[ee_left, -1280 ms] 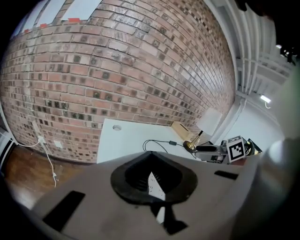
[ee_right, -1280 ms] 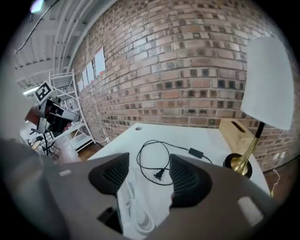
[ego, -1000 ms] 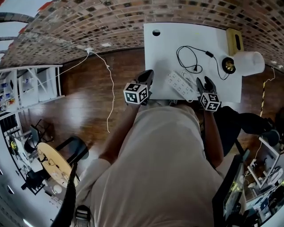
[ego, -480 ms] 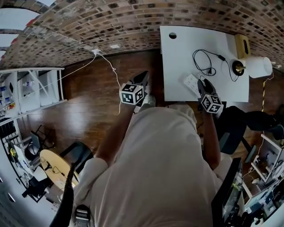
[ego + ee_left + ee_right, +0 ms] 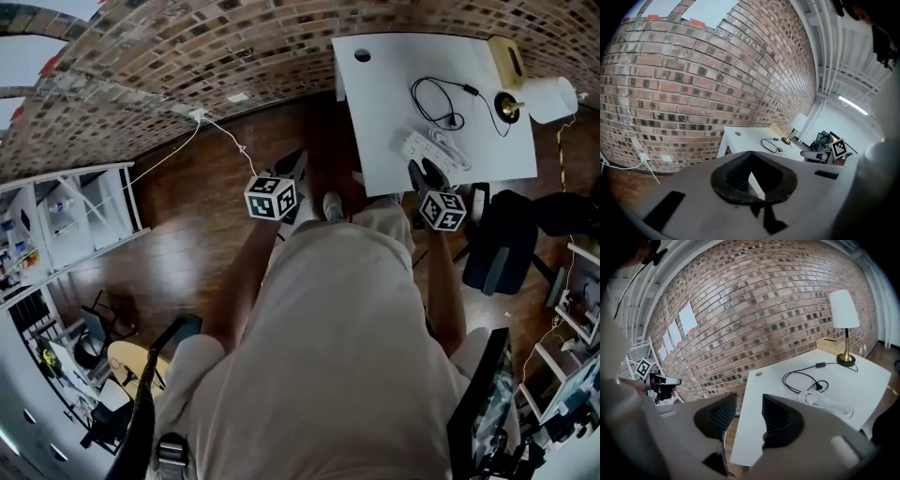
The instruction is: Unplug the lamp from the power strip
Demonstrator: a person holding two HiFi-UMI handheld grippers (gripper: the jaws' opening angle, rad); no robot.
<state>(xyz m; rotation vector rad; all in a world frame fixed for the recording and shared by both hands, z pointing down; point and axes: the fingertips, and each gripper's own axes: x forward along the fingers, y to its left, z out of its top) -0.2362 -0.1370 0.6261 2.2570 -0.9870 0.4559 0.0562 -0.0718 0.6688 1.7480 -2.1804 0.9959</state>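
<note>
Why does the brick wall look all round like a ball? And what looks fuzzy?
Head view: the wide lens bends the brick wall into an arch. Left gripper view: the wall bulges like a ball, and the left tongs, right up close, are dark and fuzzy. Right gripper view: the lamp looks fairly sharp, but the picture's corners go black.

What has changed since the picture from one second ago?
Both drew back from the desk: the left hand-held gripper is now over the floor, the right hand-held gripper at the desk's edge, whose empty jaws have just been closing. Lamp, cable and power strip stayed put.
</note>
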